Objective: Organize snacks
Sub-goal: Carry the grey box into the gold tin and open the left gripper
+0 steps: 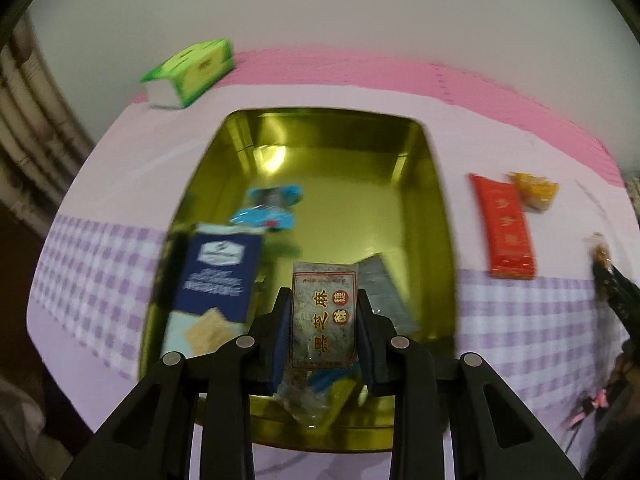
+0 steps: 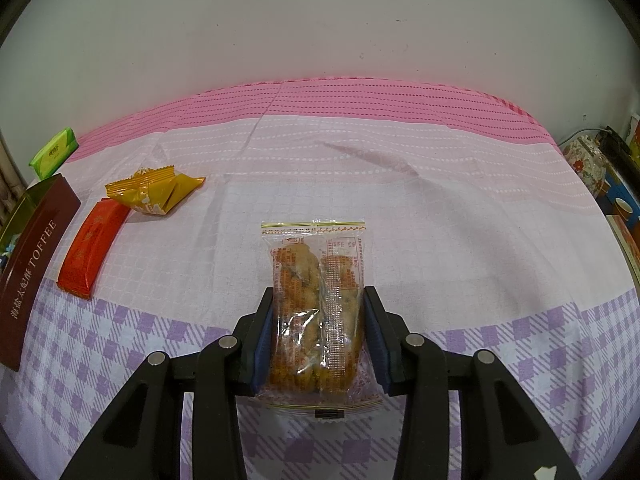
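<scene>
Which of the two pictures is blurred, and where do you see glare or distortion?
Left wrist view: blurred throughout, the blue box smeared; bright glare on the gold tin floor. Right wrist view: sharp, print on the clear snack bag is crisp, soft shadow on the tablecloth. Both: fisheye bending of the table edge, dark corners.
</scene>
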`<action>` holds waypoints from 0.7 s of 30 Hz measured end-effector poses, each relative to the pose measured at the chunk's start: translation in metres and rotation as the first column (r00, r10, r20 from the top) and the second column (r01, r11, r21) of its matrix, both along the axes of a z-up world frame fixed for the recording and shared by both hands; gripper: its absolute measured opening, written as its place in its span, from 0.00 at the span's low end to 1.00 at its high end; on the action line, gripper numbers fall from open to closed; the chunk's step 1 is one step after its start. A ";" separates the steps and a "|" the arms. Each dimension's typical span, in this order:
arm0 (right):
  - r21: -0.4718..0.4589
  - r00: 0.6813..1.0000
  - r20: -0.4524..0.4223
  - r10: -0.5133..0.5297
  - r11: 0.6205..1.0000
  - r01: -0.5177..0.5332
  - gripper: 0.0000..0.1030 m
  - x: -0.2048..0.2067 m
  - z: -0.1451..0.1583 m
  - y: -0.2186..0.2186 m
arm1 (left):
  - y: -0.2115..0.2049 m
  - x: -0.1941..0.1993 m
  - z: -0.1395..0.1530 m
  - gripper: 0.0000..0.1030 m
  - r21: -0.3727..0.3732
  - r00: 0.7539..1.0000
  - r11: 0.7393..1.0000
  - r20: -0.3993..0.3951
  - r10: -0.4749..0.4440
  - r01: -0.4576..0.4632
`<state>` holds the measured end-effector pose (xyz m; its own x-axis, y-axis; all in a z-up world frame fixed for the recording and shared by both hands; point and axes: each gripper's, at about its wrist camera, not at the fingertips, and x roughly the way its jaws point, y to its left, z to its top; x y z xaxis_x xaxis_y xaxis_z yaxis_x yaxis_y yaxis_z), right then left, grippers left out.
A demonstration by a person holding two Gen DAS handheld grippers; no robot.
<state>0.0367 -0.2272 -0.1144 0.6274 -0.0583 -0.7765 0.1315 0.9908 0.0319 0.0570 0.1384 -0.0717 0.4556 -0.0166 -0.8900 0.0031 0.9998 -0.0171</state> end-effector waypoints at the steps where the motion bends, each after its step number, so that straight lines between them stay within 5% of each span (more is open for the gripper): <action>1: 0.000 1.000 0.000 0.000 1.000 0.000 0.38 0.000 0.000 0.000 | 0.005 0.000 -0.002 0.29 -0.002 1.000 1.000 -0.004 0.009 -0.009; 21: -0.001 1.000 0.000 0.000 1.000 0.000 0.38 0.000 0.000 0.000 | 0.006 -0.002 -0.013 0.30 0.069 1.000 0.998 -0.001 0.002 -0.002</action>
<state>0.0366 -0.2267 -0.1145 0.6272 -0.0595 -0.7766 0.1317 0.9908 0.0305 0.0552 0.1441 -0.0849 0.4546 0.0461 -0.8895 0.0009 0.9986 0.0523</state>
